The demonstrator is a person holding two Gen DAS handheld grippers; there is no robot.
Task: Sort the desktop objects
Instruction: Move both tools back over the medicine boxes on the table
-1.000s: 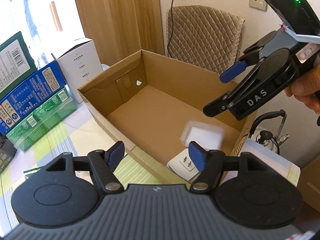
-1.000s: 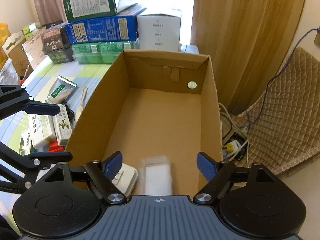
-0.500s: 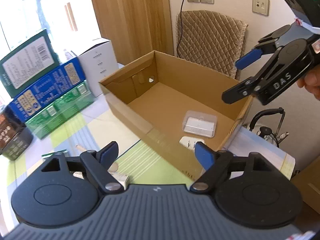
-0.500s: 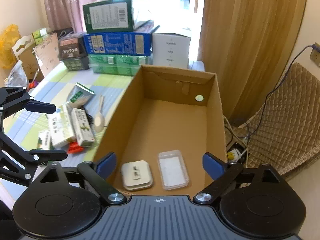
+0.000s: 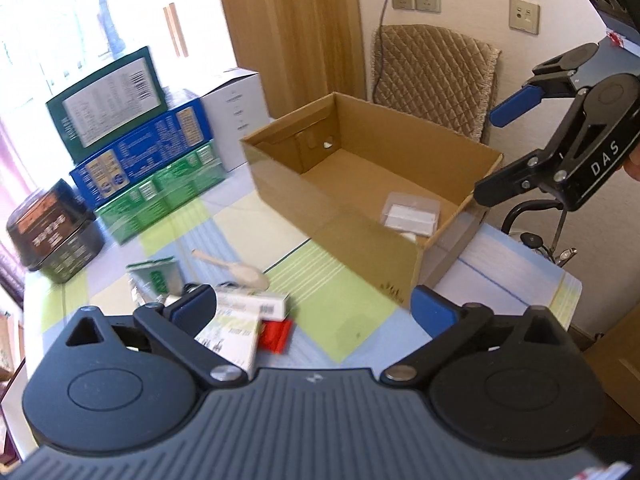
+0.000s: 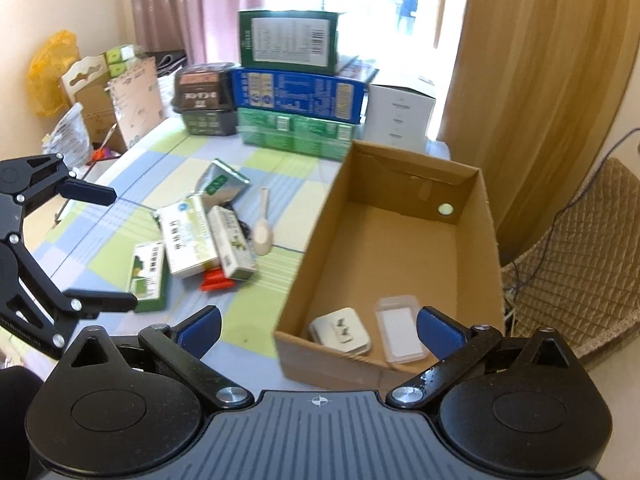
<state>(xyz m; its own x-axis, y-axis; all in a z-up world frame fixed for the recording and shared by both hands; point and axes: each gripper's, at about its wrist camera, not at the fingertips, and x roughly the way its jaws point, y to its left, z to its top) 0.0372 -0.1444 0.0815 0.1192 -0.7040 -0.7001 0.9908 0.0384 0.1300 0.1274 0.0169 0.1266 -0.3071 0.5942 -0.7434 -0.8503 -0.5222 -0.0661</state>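
The open cardboard box (image 6: 472, 264) (image 5: 320, 200) stands on the checked tablecloth. On its floor, near the close end, lie a clear plastic case (image 6: 400, 328) (image 5: 410, 214) and a white plug adapter (image 6: 340, 330). My right gripper (image 6: 320, 326) hovers above and short of that end, its jaws opening with nothing between them. My left gripper (image 5: 314, 306) hangs over the table left of the box, its jaws likewise opening and empty. Below it lies a pile of medicine boxes (image 5: 236, 320) (image 6: 186, 236), a pale spoon (image 6: 262, 232), a red item (image 6: 216, 280) and a green sachet (image 6: 222, 182).
Stacked green and blue cartons (image 6: 296, 92), a white carton (image 6: 400, 116) and a dark tin (image 6: 204, 100) line the table's far edge. A quilted chair (image 5: 432, 68) and a kettle (image 5: 536, 240) stand beyond the box. Bags and cardboard (image 6: 100, 92) crowd the far left.
Both grippers have drawn back and up from the box, and their jaws have spread wider. The clear case, blurred in mid-fall a second ago, now rests on the box floor beside the adapter.
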